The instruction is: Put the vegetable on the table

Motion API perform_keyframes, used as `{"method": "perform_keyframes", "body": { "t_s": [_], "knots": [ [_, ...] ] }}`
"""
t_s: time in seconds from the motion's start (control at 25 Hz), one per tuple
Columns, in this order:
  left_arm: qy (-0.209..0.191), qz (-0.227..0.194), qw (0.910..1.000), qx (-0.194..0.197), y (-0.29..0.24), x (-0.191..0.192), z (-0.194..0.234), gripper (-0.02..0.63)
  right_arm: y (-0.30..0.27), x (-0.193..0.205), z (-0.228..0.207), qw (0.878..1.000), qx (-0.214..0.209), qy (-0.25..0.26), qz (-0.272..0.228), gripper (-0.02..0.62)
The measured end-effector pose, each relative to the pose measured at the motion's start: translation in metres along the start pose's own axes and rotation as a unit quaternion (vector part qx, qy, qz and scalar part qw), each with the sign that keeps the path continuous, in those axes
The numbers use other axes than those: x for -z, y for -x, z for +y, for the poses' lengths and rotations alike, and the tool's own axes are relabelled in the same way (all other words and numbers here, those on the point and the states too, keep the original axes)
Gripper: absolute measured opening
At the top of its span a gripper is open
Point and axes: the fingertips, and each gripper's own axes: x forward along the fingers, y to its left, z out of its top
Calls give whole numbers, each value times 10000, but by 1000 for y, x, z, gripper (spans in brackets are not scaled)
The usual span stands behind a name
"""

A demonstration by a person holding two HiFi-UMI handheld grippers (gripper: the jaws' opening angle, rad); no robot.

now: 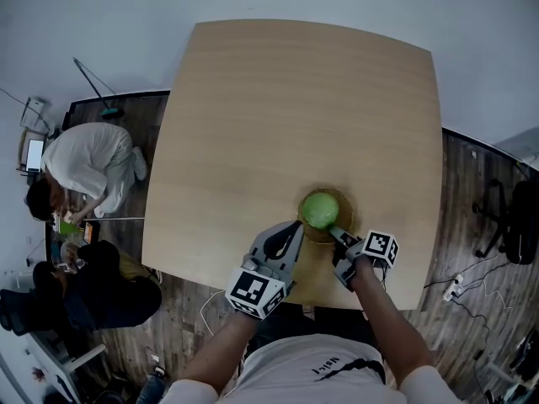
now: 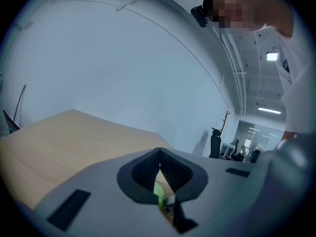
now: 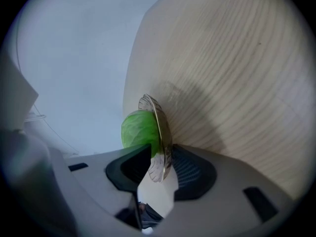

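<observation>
Green vegetable [image 1: 320,209] on a glass dish [image 1: 346,218] lies just beyond the right tool [image 1: 336,235], whose released jaws straddle its near rim; left tool [image 1: 296,226] clenched.

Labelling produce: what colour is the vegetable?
The vegetable is bright green; best in right gripper view.

The hand-held gripper [image 2: 159,158], jaws together, faces a pale wooden table [image 2: 54,142].

Person in white [image 1: 88,165], person in dark [image 1: 114,297] crouch on floor [image 1: 181,331], left; mop [image 1: 94,85] beyond; chair [image 1: 514,221], power strip [image 1: 454,287] right.
</observation>
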Motion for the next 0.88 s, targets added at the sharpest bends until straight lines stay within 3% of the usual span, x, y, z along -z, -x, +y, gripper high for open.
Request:
{"method": "perform_keyframes", "body": {
  "t_s": [0.4, 0.64, 0.88],
  "knots": [
    [-15, 40, 10000, 40, 4, -5, -26, 12, 38, -1, -4, 9994, 295, 175, -15, 129],
    [-50, 151, 9999, 67, 11, -9, -51, 12, 68, 9, 44, 9957, -148, 914, 22, 90],
    [-85, 130, 9998, 146, 14, -27, -77, 12, 92, 11, 107, 9827, -681, 1719, -78, 43]
  ]
}}
